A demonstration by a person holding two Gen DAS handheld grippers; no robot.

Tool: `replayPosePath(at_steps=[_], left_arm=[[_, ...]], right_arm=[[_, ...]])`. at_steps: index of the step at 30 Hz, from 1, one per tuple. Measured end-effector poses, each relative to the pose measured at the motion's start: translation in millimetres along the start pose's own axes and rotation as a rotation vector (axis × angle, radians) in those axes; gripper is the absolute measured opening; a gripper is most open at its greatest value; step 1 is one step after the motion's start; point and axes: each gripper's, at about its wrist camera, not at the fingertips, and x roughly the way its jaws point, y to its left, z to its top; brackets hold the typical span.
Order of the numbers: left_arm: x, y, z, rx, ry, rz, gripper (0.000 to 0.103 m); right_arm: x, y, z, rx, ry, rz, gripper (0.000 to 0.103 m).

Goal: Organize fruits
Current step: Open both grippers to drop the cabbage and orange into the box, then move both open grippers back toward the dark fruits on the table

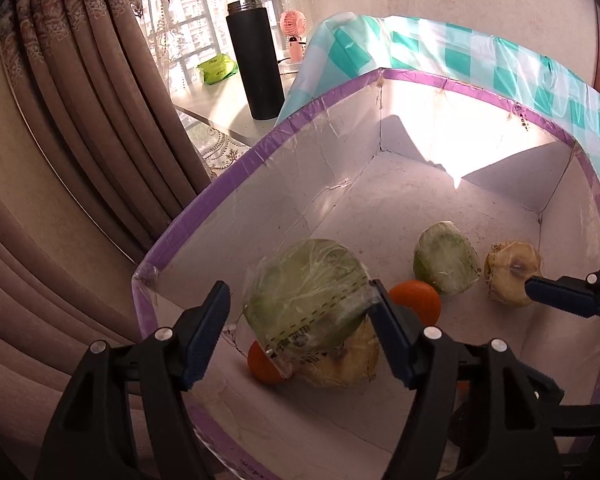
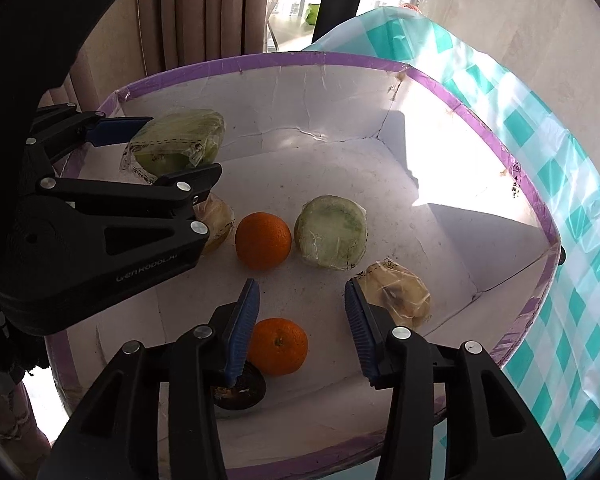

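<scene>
Fruits lie inside a white box [image 2: 260, 60] with a purple-taped rim. Left gripper [image 1: 300, 332], low in its view, has its jaws spread around a plastic-wrapped green fruit [image 1: 306, 294]; the right pad touches the wrap, the left pad stands clear of it. Right gripper [image 2: 302, 328], at the bottom of its view, is released, empty, above an orange [image 2: 278, 346]. Another orange [image 2: 263, 240], a second wrapped green fruit [image 2: 332, 238] and a wrapped yellowish fruit [image 2: 396, 294] rest mid-frame on the box floor.

Home: curtains [image 1: 100, 92], lace window, checked tablecloth [image 1: 440, 56].
</scene>
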Motion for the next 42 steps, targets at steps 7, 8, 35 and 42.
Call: replayPosePath(at_steps=[7,8,35,42], left_arm=[[-6,-1,0,0.003,-0.024,0.024,0.095],[-6,-1,0,0.004,-0.022,0.024,0.095],[-79,-103,18,0.226,-0.128,0.103,0.101],[-115,-177,19,0.260,-0.309,0.007,0.101]], right_arm=[[-8,-3,-2,0.009,-0.023,0.000,0.056],[-9,-4,-2,0.013,-0.030,-0.002,0.058],[-86,-139,-87,0.394,-0.296,0.040,0.087],[-82,-215,-154,0.620,-0.290,-0.114,0.087]])
